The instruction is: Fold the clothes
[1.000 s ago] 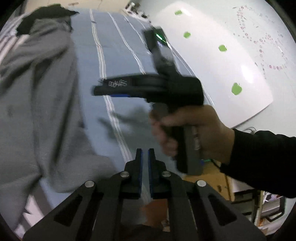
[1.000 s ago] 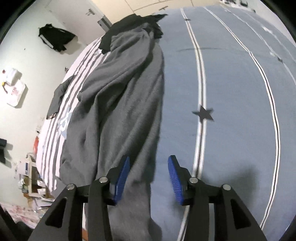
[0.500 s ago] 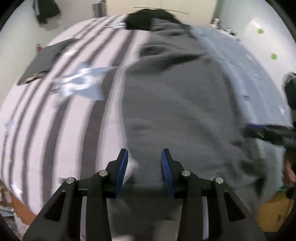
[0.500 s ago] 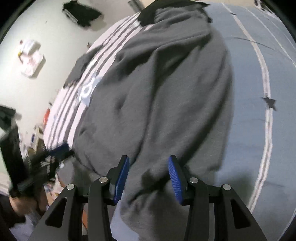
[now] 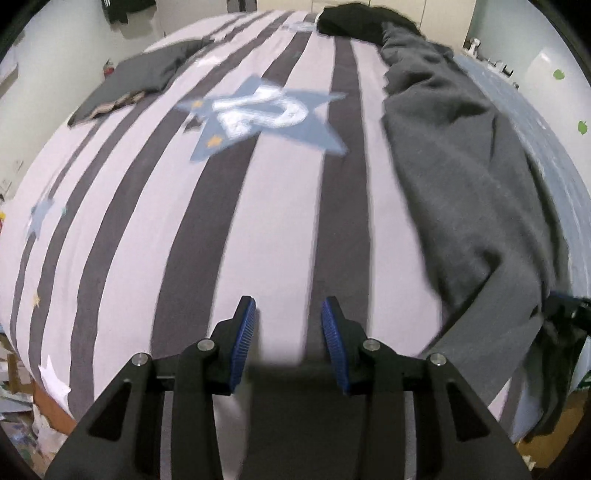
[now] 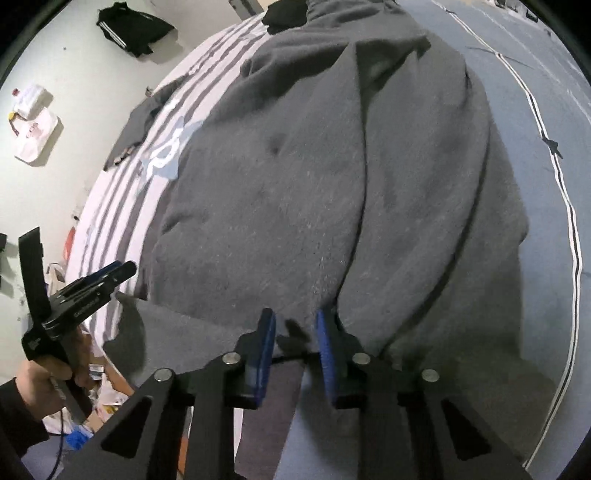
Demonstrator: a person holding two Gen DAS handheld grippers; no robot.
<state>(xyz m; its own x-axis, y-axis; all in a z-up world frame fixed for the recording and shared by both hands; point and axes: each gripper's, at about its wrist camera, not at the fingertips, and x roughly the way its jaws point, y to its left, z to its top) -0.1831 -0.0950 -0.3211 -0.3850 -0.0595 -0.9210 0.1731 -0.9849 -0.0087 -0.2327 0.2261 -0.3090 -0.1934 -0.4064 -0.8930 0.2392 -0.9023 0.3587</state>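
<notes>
A large grey garment [image 6: 332, 184] lies lengthwise on the bed, over the seam between the striped cover [image 5: 184, 221] and the blue cover [image 6: 535, 258]. My right gripper [image 6: 295, 347] hovers at its near hem. Its jaws are closing, with a small fold of the grey fabric between the blue pads, and a gap still shows on each side. My left gripper [image 5: 289, 332] is open over bare striped cover with nothing between its fingers. The grey garment [image 5: 461, 166] lies to its right. In the right wrist view a hand [image 6: 48, 373] holds the left gripper [image 6: 122, 269] off the garment's left corner.
A dark folded garment [image 5: 136, 81] lies at the bed's far left and a black one [image 5: 354, 22] at the far end. Black clothing [image 6: 129, 29] and a white bag [image 6: 33, 125] hang on the left wall. Clutter [image 6: 103, 398] covers the floor by the bed's near left corner.
My left gripper opened and swung from the blue side across the garment to the striped cover on its left. My right gripper moved left onto the garment's near hem and its jaws narrowed.
</notes>
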